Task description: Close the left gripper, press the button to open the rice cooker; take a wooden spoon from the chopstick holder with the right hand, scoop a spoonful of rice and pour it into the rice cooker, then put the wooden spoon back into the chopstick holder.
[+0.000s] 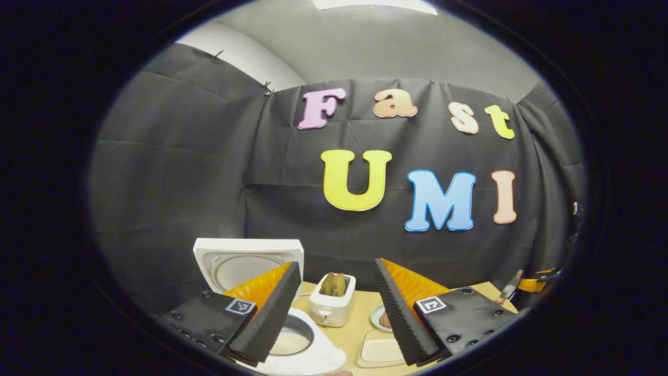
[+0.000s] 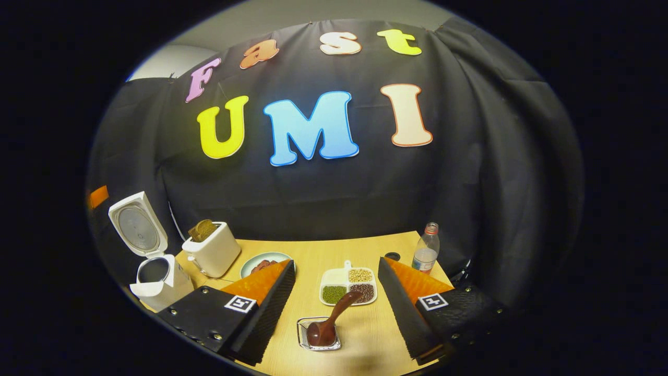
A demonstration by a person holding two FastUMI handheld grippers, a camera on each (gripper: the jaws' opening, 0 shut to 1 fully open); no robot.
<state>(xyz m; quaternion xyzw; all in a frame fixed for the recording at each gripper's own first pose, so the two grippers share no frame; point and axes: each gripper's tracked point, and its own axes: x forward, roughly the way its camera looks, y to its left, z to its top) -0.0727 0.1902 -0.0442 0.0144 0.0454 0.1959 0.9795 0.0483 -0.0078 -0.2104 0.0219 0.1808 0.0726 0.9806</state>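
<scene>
Spoon (image 2: pixel 334 316) is seen dead ahead of the released right claw (image 2: pixel 336 313), handle leaning up and away from its holder (image 2: pixel 318 335); cooker (image 2: pixel 156 282) lid already raised, left claw (image 1: pixel 338 313) likewise released.

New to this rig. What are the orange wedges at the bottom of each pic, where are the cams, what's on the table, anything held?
No robot arm here: a person carries a hand-held gripper in each hand, with a fisheye camera riding on each one. The orange and black wedges are that gripper's own two fingers.

Left gripper view: the left hand-held gripper is open over the white rice cooker, whose lid is already up.

Right gripper view: the right hand-held gripper is open above a wooden spoon standing in a small holder. The table also holds a toaster, a plate, a divided tray of grains and a bottle.

Neither gripper holds anything.
</scene>
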